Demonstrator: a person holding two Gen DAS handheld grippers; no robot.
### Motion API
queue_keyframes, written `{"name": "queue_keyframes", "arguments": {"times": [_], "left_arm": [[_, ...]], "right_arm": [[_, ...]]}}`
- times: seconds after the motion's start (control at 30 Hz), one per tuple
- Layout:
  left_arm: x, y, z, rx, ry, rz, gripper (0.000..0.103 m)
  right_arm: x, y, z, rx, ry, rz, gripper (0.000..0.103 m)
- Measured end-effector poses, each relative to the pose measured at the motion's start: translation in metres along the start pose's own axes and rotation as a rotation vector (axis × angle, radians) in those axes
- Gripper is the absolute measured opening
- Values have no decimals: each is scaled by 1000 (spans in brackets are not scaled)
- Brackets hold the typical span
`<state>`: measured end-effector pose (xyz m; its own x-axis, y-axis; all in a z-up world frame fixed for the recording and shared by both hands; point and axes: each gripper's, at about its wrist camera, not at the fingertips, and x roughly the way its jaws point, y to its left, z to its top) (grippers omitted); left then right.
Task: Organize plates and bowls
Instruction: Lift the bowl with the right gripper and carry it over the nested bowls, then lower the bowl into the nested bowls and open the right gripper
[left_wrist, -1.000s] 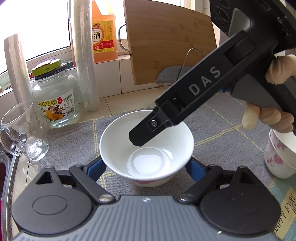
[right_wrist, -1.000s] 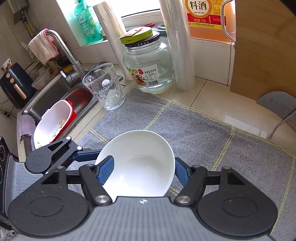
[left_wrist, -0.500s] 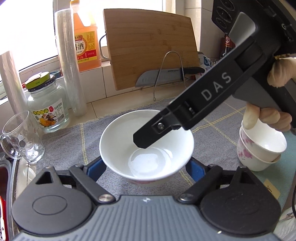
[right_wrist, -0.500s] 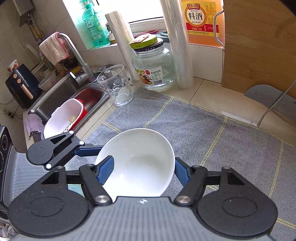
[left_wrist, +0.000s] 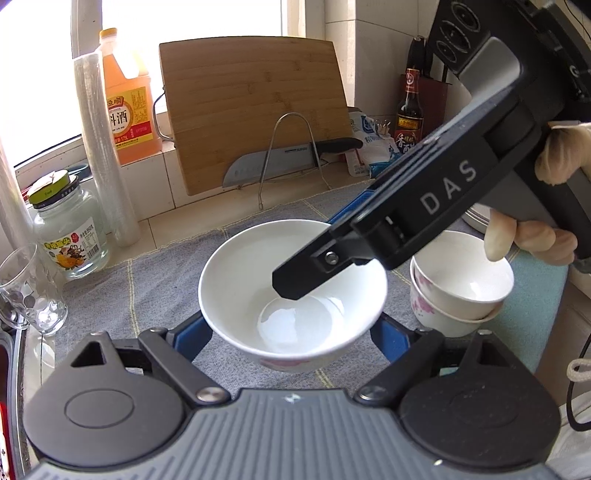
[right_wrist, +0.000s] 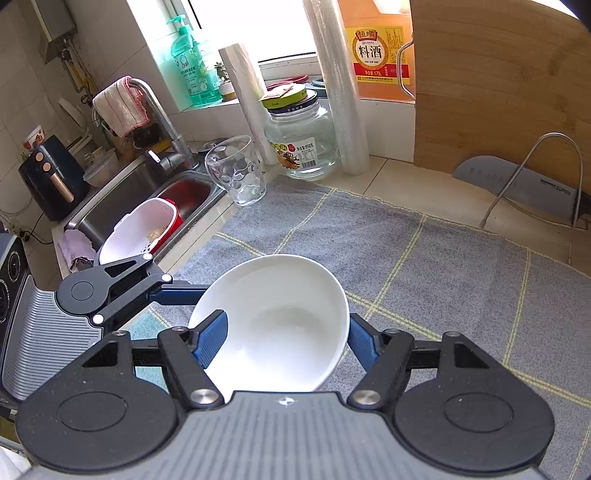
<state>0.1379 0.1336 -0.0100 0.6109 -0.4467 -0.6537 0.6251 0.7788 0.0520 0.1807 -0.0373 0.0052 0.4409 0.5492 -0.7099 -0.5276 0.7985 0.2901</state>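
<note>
Over the grey checked mat (left_wrist: 155, 295) on the bench, both hand-held grippers grip one white bowl (left_wrist: 291, 295). Left hand-held gripper (left_wrist: 291, 332): blue pads set wide, one on each side of the bowl's outer wall, pinching it. Right hand-held gripper (right_wrist: 284, 339): also pinching the bowl (right_wrist: 273, 325), w/ one blue pad (right_wrist: 210, 338) inside the rim & the other against the outside wall; bowl sits tilted in that view. In the left wrist view the right unit's black finger reaches over the rim into the bowl, a gloved hand (left_wrist: 546, 206) on its handle. Bowl looks lifted clear of the mat, though contact underneath can't be seen for sure. Just beside it, to the right, two stacked small bowls w/ pink flowers (left_wrist: 458, 295) sit near the mat's edge. Further back: wooden cutting board (left_wrist: 255, 110) leaning upright, knife (left_wrist: 288, 162) on a wire rack in front of it, orange bottle (left_wrist: 125, 99), glass jar w/ green lid (left_wrist: 70, 229), clear glass mug (left_wrist: 29, 291). Sink (right_wrist: 147, 192) w/ a white & red colander (right_wrist: 140, 229) lies left of the mat.
</note>
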Motion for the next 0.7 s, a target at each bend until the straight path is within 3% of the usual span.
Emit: {"name": "queue_keyframes", "arguments": {"times": [0.7], "left_arm": [[7, -72, 26, 136, -46, -147, 92]], "right_arm": [[-90, -30, -55, 95, -106, -132, 75]]}}
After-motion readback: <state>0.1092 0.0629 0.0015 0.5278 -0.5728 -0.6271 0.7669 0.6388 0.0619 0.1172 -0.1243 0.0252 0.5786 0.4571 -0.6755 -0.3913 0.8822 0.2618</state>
